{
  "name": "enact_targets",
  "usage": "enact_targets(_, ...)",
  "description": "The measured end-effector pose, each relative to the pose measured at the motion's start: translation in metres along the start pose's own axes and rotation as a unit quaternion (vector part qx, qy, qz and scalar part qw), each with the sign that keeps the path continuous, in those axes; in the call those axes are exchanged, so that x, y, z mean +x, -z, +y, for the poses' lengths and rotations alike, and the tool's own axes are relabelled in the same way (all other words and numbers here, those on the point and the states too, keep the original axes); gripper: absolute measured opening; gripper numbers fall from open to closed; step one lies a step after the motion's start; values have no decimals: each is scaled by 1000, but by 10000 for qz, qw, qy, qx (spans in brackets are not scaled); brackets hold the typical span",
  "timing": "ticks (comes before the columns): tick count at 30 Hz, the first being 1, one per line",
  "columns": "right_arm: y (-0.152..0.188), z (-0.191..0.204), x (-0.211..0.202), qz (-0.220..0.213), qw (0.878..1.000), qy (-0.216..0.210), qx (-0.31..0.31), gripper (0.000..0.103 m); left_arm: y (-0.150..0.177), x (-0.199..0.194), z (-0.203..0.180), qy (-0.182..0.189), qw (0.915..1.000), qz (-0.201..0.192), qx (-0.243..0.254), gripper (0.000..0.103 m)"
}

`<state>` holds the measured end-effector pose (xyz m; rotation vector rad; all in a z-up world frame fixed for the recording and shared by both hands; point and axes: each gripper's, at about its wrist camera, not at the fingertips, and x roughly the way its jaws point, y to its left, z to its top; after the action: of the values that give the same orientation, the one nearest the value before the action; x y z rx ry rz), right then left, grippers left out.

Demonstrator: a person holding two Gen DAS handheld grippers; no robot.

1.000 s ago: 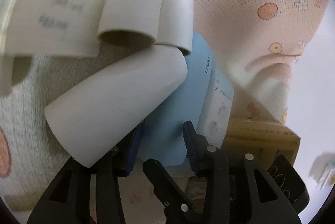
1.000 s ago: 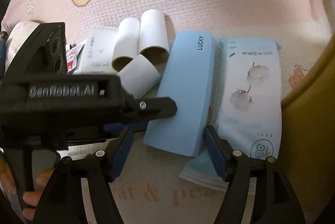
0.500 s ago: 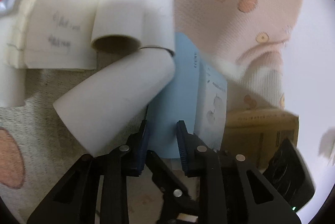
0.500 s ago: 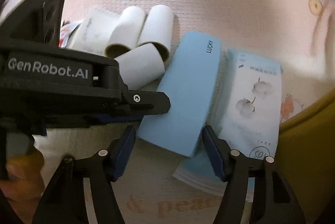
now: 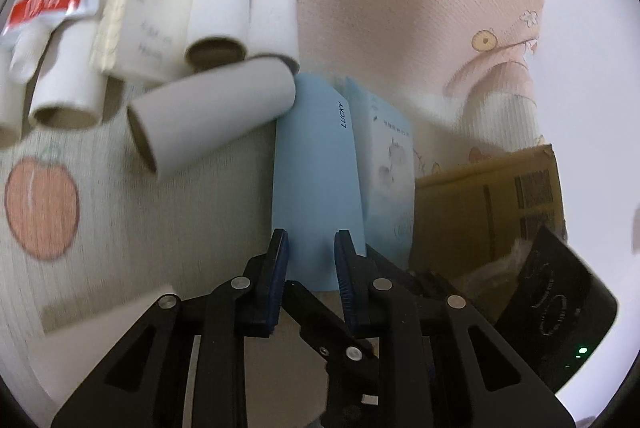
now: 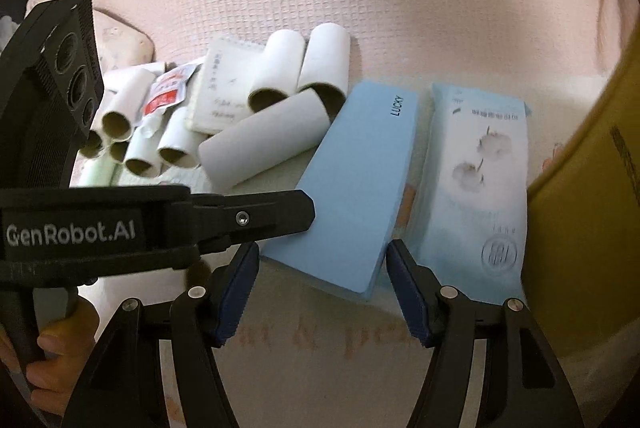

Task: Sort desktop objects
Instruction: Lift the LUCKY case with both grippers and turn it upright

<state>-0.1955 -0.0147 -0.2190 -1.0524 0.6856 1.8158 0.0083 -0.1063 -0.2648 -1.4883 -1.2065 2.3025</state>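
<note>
A blue box marked LUCKY [image 6: 356, 183] lies flat on the pink patterned mat [image 6: 360, 7]; it also shows in the left wrist view [image 5: 316, 171]. My left gripper [image 5: 310, 260] is narrowly open and empty just before the box's near end. My right gripper [image 6: 322, 288] is wide open, its jaws astride the box's near end, not touching. A white cardboard tube [image 6: 264, 143] lies slanted against the box's left side, also in the left wrist view [image 5: 212, 111]. A pale blue tissue pack [image 6: 476, 179] lies right of the box.
Several more cardboard tubes [image 6: 296, 67], a white notepad [image 6: 222, 91] and a red-and-white sachet [image 6: 168, 93] lie in a heap at the left. A cardboard box [image 6: 588, 187] stands at the right. The left gripper's body [image 6: 152, 220] crosses the right wrist view.
My left gripper has drawn back from the slanted tube and its jaws have narrowed. The tube lies free on the mat. My right gripper has pulled back slightly.
</note>
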Motion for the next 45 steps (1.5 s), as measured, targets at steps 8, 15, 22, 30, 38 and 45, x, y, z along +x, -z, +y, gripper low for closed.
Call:
enact_targets(8, -1, 12, 23, 226, 9994, -200, -181, 64, 24, 4, 5, -135, 9995, 225, -171, 26)
enact_targets(15, 6, 10, 25, 254, 9976, -581, -276, 63, 20, 0, 8, 143, 9988, 218, -426, 26)
enact_targets(22, -5, 13, 26, 123, 9977, -602, -281, 64, -10, 3, 15, 288, 9988, 209, -342, 40)
enact_targets(30, -38, 12, 38, 274, 9988, -346, -225, 64, -39, 32, 17, 266, 9974, 660, -134, 47)
enact_targets(38, -57, 6, 69, 722, 9969, -259, -160, 65, -49, 47, 27, 377, 9959, 724, -399, 47)
enact_targets(45, -56, 17, 75, 715, 9958, -56, -577, 69, -51, 51, 30, 537, 9944, 648, -631, 47)
